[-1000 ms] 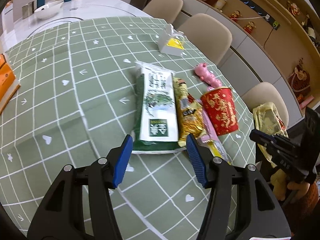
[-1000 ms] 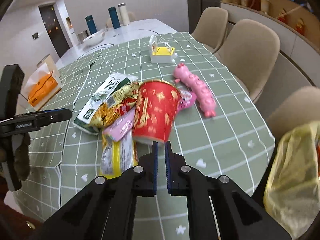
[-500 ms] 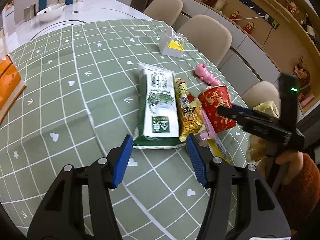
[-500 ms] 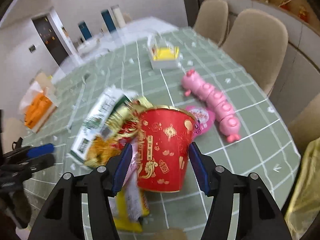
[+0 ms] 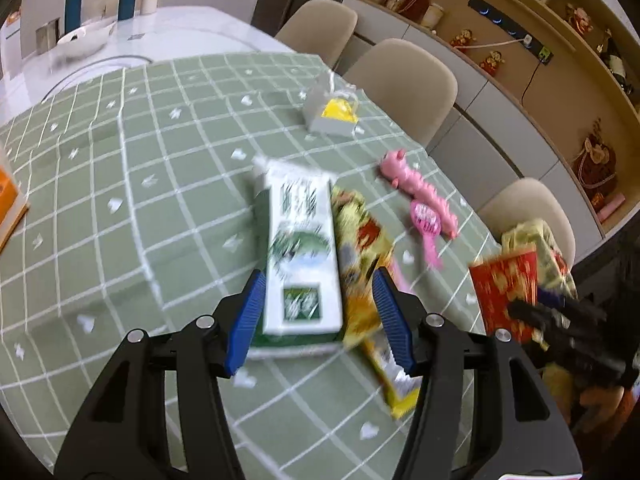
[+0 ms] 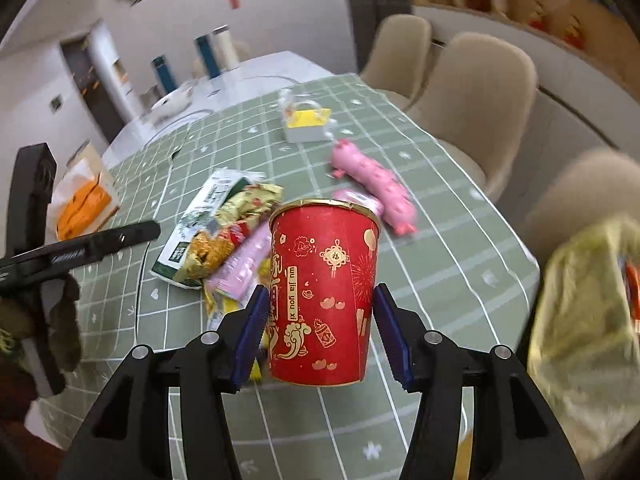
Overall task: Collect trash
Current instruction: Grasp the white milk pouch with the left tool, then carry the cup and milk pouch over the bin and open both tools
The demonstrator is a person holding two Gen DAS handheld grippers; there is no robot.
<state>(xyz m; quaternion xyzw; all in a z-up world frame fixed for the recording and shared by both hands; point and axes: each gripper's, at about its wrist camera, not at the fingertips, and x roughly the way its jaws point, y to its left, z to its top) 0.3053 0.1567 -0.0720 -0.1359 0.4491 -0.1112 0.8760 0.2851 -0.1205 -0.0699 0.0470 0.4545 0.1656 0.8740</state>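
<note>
Leftward, the left gripper (image 5: 318,316) hovered with blue fingers apart, apparently straddling the green-and-white snack packet (image 5: 299,256) on the green checked tablecloth (image 5: 120,216); the right gripper (image 6: 318,330), its jaws just closing, clamped the red paper cup (image 6: 324,292) upright above the table.

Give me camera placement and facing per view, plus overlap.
Left wrist: on the left claw, angled down at the green-and-white packet on the green tablecloth; own blue fingers show.
Right wrist: on the right claw, angled down across the table; fingers straddle the red cup.
Shared: packet, cup, pink toy, each other's claw.
</note>
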